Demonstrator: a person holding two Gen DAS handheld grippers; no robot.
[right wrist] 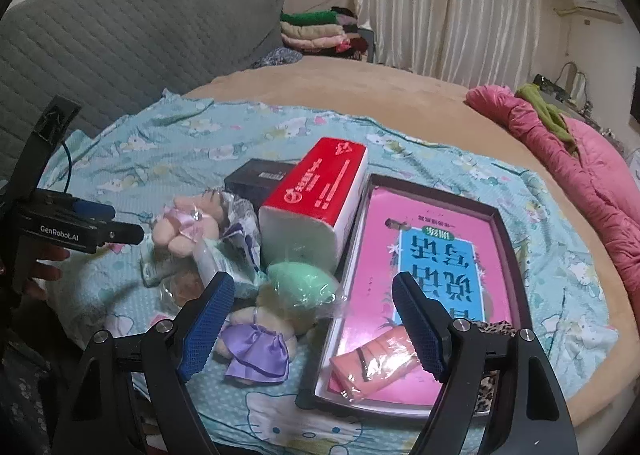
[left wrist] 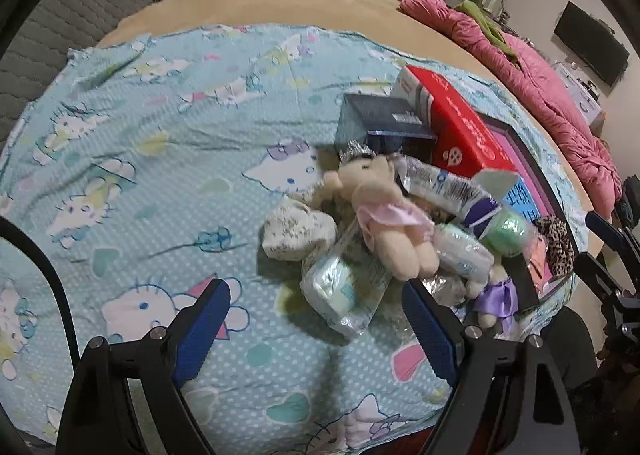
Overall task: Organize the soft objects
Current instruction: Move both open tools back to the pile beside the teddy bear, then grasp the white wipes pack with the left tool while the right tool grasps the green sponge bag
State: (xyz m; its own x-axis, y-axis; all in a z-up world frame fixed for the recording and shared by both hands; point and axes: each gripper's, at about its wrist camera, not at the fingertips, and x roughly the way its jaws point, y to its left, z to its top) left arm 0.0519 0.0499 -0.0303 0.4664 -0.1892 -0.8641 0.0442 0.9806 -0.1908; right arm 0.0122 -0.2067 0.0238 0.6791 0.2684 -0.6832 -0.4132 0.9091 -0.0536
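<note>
A pile of soft things lies on the Hello Kitty sheet (left wrist: 160, 175): a beige bear in a pink dress (left wrist: 384, 215), a small bear in a purple dress (right wrist: 256, 343), a green sponge egg in wrap (right wrist: 302, 287), tissue packets (left wrist: 340, 291) and a speckled white pouch (left wrist: 296, 231). A dark tray (right wrist: 508, 239) with a pink book holds a pink packet (right wrist: 376, 363) and a leopard scrunchie (left wrist: 556, 239). My left gripper (left wrist: 316, 331) is open, just short of the pile. My right gripper (right wrist: 314, 329) is open, above the purple bear and the tray's left edge.
A red tissue box (right wrist: 320, 191) and a dark box (left wrist: 380, 123) stand behind the pile. A pink quilt (right wrist: 580, 167) lies at the bed's right edge. A grey quilted headboard (right wrist: 120, 43) and folded clothes (right wrist: 316, 31) are at the back.
</note>
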